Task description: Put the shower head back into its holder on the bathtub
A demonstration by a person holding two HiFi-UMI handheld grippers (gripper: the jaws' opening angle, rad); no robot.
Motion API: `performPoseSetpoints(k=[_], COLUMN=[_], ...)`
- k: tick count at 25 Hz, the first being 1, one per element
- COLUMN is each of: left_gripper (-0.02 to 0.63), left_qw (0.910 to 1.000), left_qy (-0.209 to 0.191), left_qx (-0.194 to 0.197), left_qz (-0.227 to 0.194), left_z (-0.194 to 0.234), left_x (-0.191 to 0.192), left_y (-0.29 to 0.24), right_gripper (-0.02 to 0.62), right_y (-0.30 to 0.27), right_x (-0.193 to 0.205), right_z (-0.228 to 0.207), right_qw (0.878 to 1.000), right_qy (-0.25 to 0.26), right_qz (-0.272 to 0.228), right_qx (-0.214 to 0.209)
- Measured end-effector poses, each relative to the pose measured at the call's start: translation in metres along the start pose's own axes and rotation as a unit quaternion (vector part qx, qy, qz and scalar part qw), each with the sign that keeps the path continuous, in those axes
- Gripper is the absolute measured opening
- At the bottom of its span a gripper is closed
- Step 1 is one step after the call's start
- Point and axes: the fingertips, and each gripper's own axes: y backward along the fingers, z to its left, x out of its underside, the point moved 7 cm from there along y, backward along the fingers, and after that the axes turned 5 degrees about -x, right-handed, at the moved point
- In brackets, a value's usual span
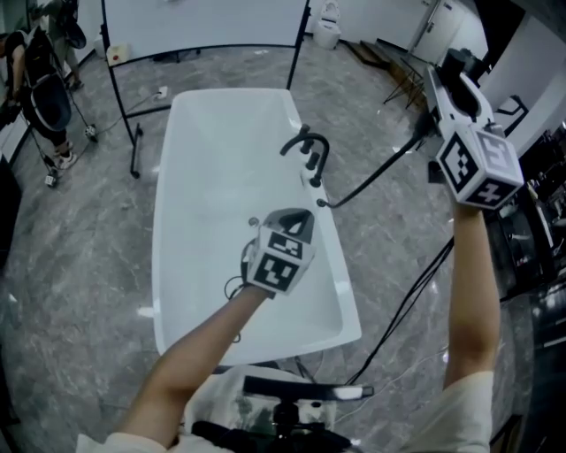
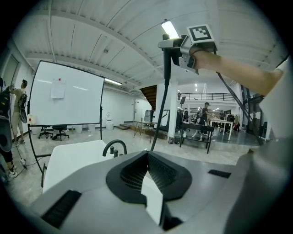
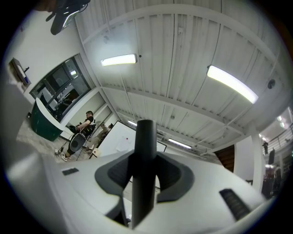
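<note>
A white bathtub (image 1: 172, 265) stands lengthwise below me, with a black curved faucet (image 1: 307, 146) on its right rim. My right gripper (image 1: 447, 93) is raised high to the right of the tub, shut on the black handle of the shower head (image 3: 145, 173). The black hose (image 1: 376, 172) hangs from it down to the rim beside the faucet. In the left gripper view the same handle (image 2: 167, 64) and hose hang above the faucet (image 2: 114, 146). My left gripper (image 1: 294, 218) hovers over the tub's middle, its jaws together and holding nothing.
A whiteboard on a black stand (image 1: 203, 22) is beyond the tub's far end. A person (image 1: 40, 88) stands at the far left. Dark cables (image 1: 407, 301) trail over the grey marble floor right of the tub. Tables and people (image 2: 206, 123) fill the far room.
</note>
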Motion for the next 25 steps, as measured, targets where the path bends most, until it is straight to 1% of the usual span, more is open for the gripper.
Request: performPoseSetpoints(k=[6,10,18,25], left_gripper=[0.015,0.015,0.015,0.015], left_qw=[0.9998,0.9993,0.9980,0.9977], left_qy=[0.011,0.020,0.031,0.031], left_qx=[-0.016,-0.029,-0.054,-0.059], left_qz=[0.003,0.007,0.013,0.013], left_z=[-0.012,-0.017,-0.025,-0.026], left_x=[-0.007,-0.006,-0.004,-0.009], left_y=[-0.019,-0.030,-0.053,-0.067], right_gripper=[0.130,0.130,0.130,0.130], right_y=[-0.015,-0.027,-0.040,-0.046], right_x=[0.008,0.022,0.055,0.078], right_z=[-0.028,-0.039,-0.050,-0.049], right_qw=[1.000,1.000,0.998,0.997], right_qy=[-0.001,-0.007,-0.026,-0.041], right_qz=[-0.009,-0.009,-0.008,0.000], right_qx=[-0.014,-0.028,-0.054,-0.066])
